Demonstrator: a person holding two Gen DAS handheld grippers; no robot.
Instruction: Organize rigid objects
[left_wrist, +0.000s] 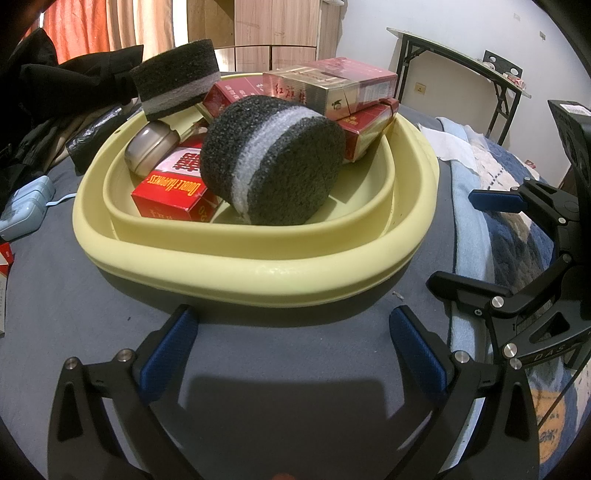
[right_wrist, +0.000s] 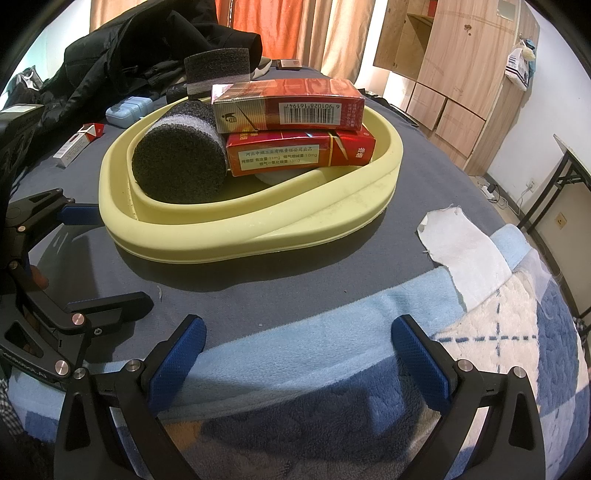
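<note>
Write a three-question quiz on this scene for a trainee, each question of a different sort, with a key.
1. True or false: the left gripper is shut on a red box.
2. Multiple choice: where does the nearer foam cylinder lie? A) on the blanket beside the white cloth B) inside the yellow basin C) between the right gripper's fingers
3. Fill in: the gold-and-red box with the barcode is stacked on top of a ____ box.

Key
1. False: both the left gripper and the right gripper are open and hold nothing.
2. B
3. red
</note>
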